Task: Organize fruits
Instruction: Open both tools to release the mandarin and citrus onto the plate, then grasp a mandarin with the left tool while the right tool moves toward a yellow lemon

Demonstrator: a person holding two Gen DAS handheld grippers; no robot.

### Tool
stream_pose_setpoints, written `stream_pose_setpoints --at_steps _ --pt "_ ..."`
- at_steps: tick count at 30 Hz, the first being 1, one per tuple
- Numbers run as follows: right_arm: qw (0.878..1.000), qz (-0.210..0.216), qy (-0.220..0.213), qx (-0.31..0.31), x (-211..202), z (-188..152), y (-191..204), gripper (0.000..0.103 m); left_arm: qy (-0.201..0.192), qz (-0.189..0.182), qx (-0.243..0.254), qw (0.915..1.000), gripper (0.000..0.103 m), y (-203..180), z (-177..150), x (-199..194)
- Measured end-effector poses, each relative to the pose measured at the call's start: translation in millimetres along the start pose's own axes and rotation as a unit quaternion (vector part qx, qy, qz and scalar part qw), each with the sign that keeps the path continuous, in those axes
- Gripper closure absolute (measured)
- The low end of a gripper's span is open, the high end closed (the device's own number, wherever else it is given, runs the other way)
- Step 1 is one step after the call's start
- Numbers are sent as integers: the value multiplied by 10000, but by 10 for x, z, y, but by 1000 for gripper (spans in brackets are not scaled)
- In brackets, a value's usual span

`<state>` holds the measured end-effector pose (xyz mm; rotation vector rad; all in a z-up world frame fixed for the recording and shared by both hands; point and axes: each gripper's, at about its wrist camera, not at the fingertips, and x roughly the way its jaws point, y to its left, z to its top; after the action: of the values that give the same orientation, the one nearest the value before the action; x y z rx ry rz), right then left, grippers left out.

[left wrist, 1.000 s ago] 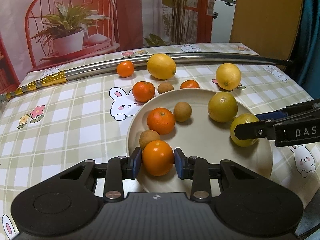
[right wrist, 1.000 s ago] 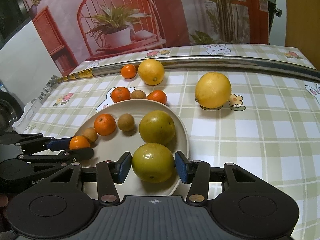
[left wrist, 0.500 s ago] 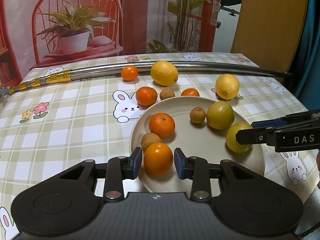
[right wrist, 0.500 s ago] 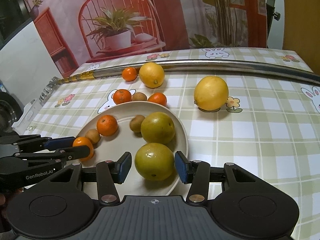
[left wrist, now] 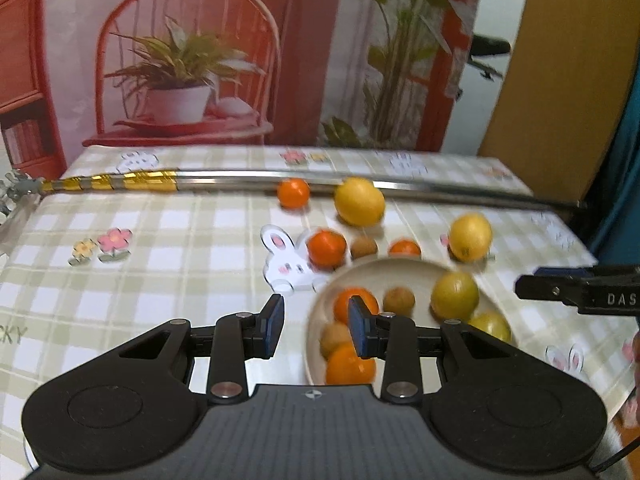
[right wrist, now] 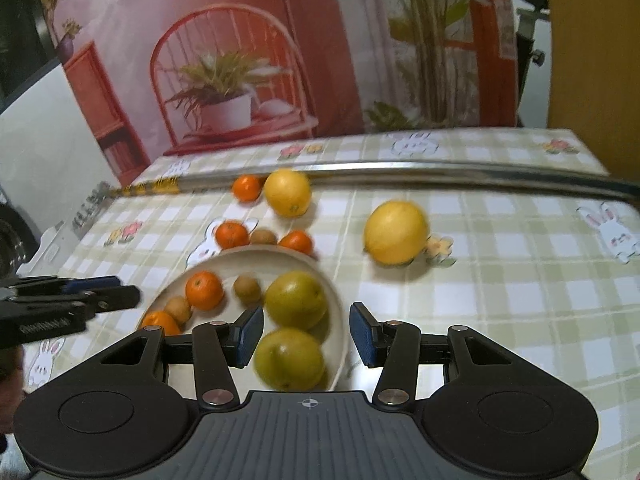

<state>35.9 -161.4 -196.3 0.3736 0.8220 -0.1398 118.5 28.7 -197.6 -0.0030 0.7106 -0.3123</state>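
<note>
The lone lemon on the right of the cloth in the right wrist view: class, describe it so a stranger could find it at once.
Start at the round plate on the checked tablecloth. Look right and farther back to the lemon beside a printed flower. It is the largest yellow fruit, lying alone, with no fruit touching it.

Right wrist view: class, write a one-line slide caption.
Open right gripper hovers empty above a beige plate holding two greenish-yellow citrus fruits, oranges and small brown fruits.

Home-style staged set: table under checked bunny tablecloth [left wrist: 160, 264], printed chair-and-plant backdrop [left wrist: 192, 64] filling frame top.
</note>
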Motion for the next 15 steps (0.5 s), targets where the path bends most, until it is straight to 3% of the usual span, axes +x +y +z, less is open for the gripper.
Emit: stream_pose_setpoints --at_steps 8,15 --pt "9988 -234 -408 136 -174 210 -199 58 -203 86 -351 9991 66 259 309 -133" --pt "9976 -389 -492 289 -118 280 -308 58 -247 304 -255 9989 66 387 442 -126"
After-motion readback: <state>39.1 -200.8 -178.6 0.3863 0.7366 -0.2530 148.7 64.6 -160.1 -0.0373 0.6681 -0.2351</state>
